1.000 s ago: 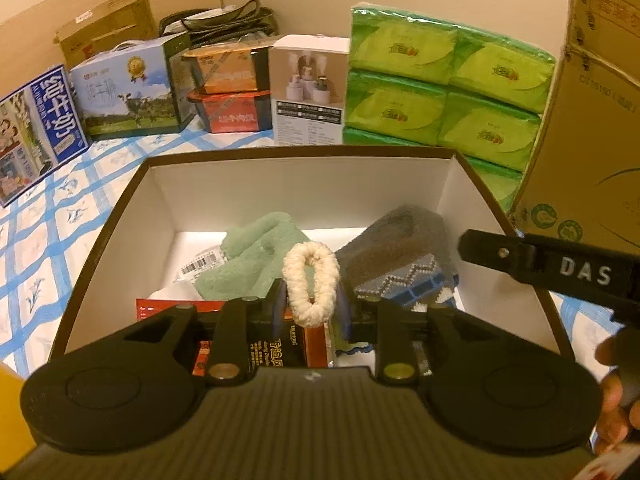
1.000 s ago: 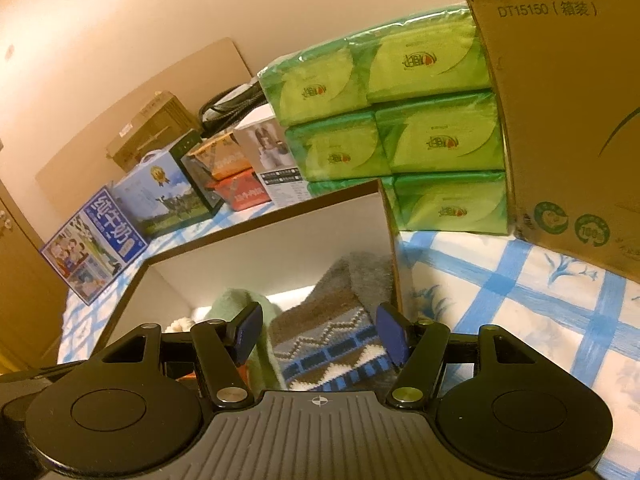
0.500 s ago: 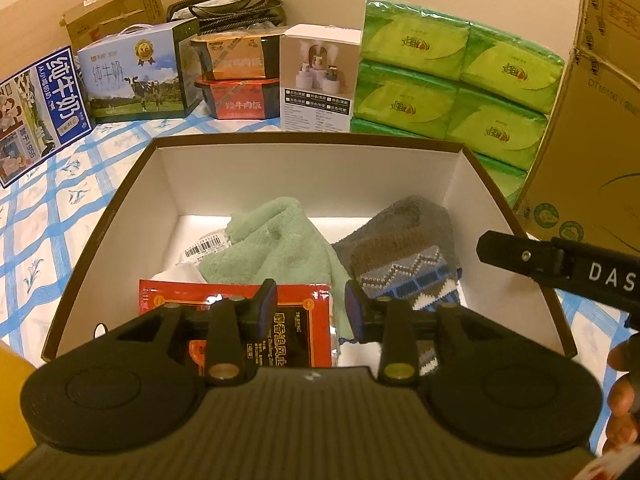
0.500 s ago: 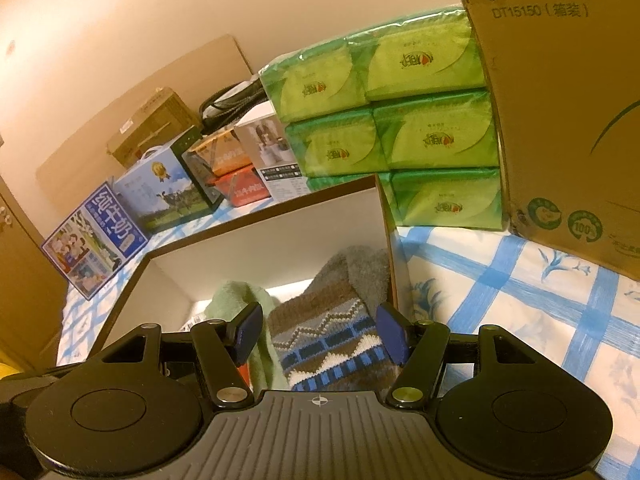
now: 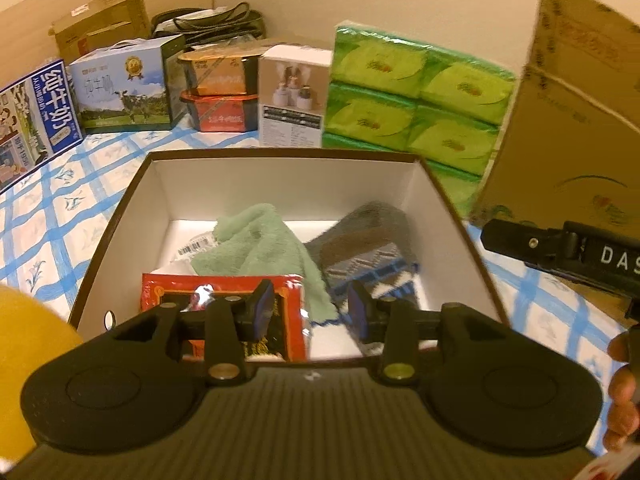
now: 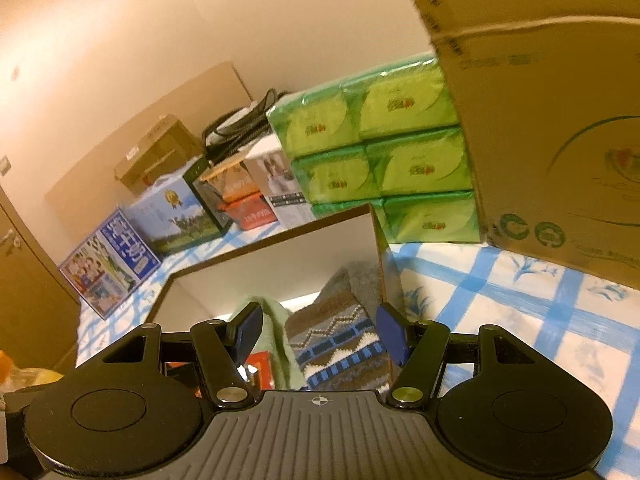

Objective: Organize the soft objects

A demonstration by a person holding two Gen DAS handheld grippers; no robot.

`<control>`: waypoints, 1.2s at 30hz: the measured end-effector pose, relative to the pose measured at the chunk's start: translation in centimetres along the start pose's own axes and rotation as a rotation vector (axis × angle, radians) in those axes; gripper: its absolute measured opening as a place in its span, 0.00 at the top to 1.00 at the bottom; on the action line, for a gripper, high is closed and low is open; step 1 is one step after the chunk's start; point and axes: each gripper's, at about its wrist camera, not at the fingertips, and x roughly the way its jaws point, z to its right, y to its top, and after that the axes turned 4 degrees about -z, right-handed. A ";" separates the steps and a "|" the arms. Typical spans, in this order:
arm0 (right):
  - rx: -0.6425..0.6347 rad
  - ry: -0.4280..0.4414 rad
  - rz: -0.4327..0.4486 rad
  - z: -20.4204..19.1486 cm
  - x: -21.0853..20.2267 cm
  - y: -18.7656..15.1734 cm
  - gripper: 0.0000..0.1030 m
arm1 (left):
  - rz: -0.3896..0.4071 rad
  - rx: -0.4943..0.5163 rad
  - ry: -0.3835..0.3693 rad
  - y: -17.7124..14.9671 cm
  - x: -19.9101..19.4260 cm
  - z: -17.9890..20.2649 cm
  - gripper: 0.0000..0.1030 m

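A brown-rimmed box (image 5: 280, 154) with white walls holds a mint-green towel (image 5: 260, 240), a grey patterned knit sock (image 5: 368, 248) and a red packet (image 5: 224, 292). My left gripper (image 5: 311, 312) hovers over the box's near edge. Its jaws are opening and nothing is between them. The right gripper (image 5: 560, 252) shows as a black bar beside the box's right wall. In the right wrist view my right gripper (image 6: 320, 334) stands open and empty above the box (image 6: 280, 256), with the sock (image 6: 332, 336) and the towel (image 6: 276, 312) below it. No scrunchie is in view.
Green tissue packs (image 5: 416, 96) and a tall cardboard carton (image 5: 568, 120) stand behind and to the right of the box. A white carton (image 5: 294, 96), stacked food tubs (image 5: 220, 92) and milk boxes (image 5: 124, 84) line the back. Everything rests on a blue-checked cloth (image 5: 48, 208). A yellow thing (image 5: 24, 340) is at the left.
A second ago my left gripper held a cream scrunchie over the box. Its jaws now stand wider and empty. Both grippers have drawn back and risen from the box.
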 end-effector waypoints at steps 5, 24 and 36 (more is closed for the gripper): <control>0.028 -0.011 0.025 -0.2 -4.1 -1.4 0.32 | 0.008 0.027 -0.044 -1.6 -3.6 0.4 0.58; -0.074 -0.014 -0.028 -6.9 -18.9 -12.1 0.15 | 0.014 0.132 -0.001 -13.9 -21.9 -3.5 0.51; -0.152 0.006 -0.157 -13.7 -25.3 -22.3 0.14 | -0.019 0.127 0.039 -22.9 -30.4 -5.8 0.45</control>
